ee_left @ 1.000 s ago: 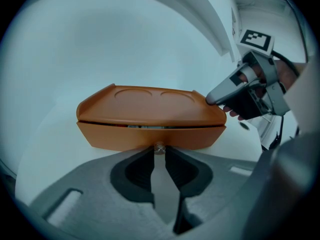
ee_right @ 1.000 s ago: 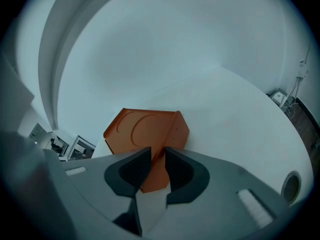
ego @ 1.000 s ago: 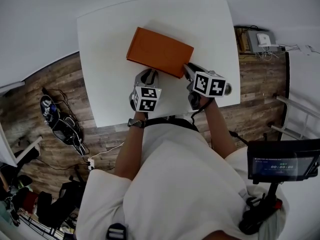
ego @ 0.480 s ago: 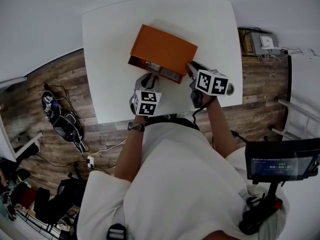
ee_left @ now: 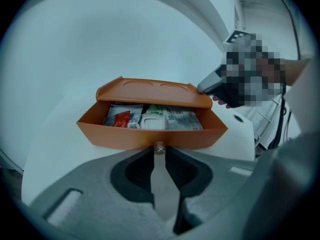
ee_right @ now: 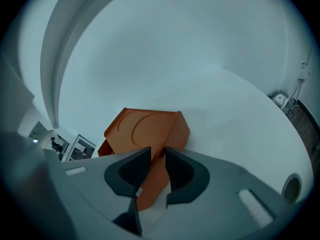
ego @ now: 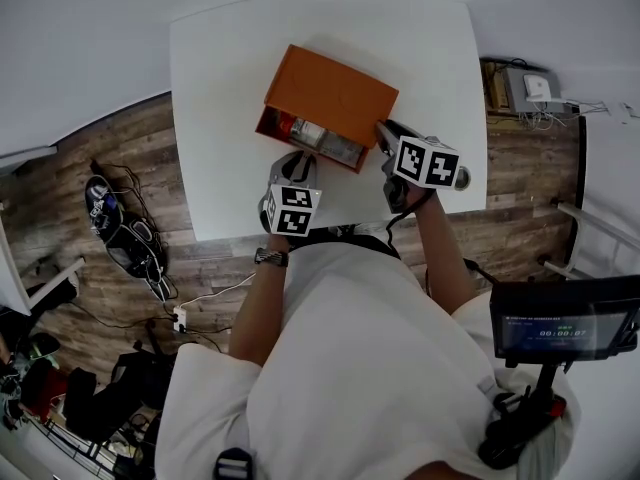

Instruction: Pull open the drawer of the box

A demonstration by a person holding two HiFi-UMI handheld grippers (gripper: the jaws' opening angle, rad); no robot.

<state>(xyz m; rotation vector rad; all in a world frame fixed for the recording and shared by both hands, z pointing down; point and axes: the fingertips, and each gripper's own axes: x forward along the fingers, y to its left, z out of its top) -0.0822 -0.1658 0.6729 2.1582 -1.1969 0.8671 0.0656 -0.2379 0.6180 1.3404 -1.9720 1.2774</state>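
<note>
— Which step is this?

— The pull itself, I'd say, and well along. The left gripper (ee_left: 159, 153) has its jaws pinched together on the small metal knob (ee_left: 159, 147) at the middle of the drawer (ee_left: 150, 136) front. The drawer stands partly out of the orange box (ee_left: 155, 91), just ahead of those jaws, and packets (ee_left: 150, 116) show inside it.

— And the other hand?

— The right gripper (ee_right: 157, 158) sits off to the left gripper's right, at the box's near corner. Its jaws are drawn in to a narrow gap with the edge of the box's side wall between them, so I read it as clamped there, bracing the box on the white table (ego: 420, 58).

— Where does the box lie from that gripper?

— Directly ahead of it and slightly to its left. The lid runs away from the jaws, and the open drawer end is beyond its left jaw.

— What does the next move call for?

— Probably a straight draw of the knob back toward the person, in line with the drawer, while the right side holds the shell firm. The knob is small and round, so the grip could slip if the pull goes off-axis. The drawer may also come clean out if it has no stop, though I can't tell whether it does.
</note>
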